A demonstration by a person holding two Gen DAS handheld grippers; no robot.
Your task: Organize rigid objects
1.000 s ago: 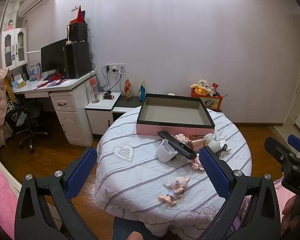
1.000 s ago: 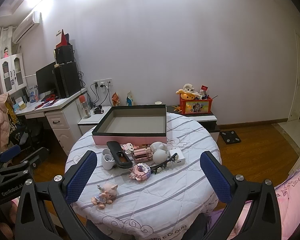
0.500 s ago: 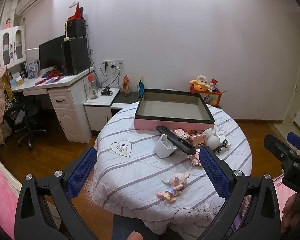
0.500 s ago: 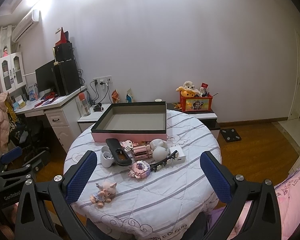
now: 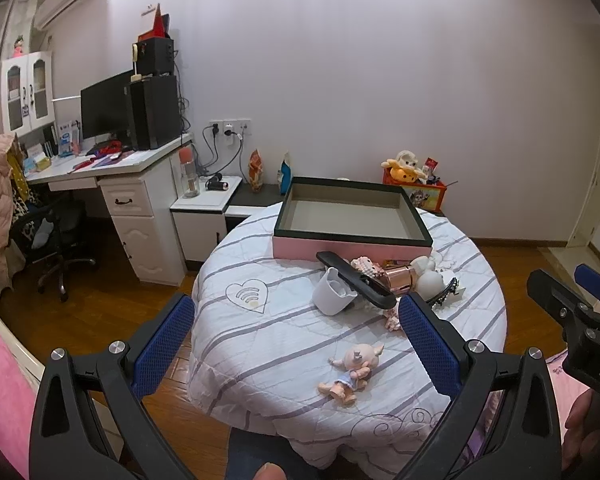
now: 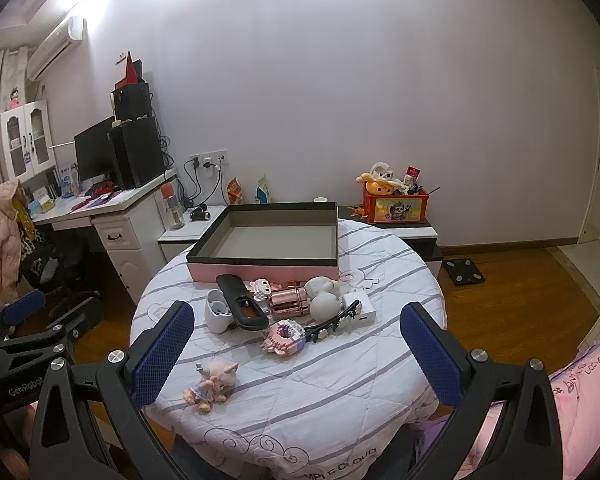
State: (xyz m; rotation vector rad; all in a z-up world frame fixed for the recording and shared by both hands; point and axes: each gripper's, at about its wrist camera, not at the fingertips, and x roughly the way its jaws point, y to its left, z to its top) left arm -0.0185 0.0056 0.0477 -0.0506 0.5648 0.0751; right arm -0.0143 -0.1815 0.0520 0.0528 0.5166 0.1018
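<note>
An empty pink box with a dark rim (image 5: pixel 352 245) (image 6: pixel 266 271) stands at the far side of a round table with a striped cloth (image 5: pixel 260 344) (image 6: pixel 340 380). In front of the box lies a cluster: a white cup (image 5: pixel 332 291) (image 6: pixel 217 312), a black remote (image 5: pixel 356 280) (image 6: pixel 242 300), a rose-gold cylinder (image 6: pixel 290 301), a pale round figure (image 6: pixel 324 300), a white charger (image 6: pixel 360 306), a black hair clip (image 6: pixel 332 322) and a pink block toy (image 6: pixel 283 335). A small pig doll (image 5: pixel 350 372) (image 6: pixel 212 382) lies nearer. My left gripper (image 5: pixel 296 340) and right gripper (image 6: pixel 296 344) are open, empty, held before the table's near edge.
A white desk (image 5: pixel 112 176) with monitor and computer tower stands at the left, with an office chair (image 5: pixel 56 240). A low cabinet (image 6: pixel 396 232) behind the table bears an orange toy box (image 6: pixel 394 204). A scale (image 6: pixel 462 270) lies on the wooden floor. Pink bedding (image 6: pixel 580 408) lies at the right.
Both grippers have moved slightly relative to the table, which sits a little differently in each view. Both stay open and empty; nothing on the table has moved.
</note>
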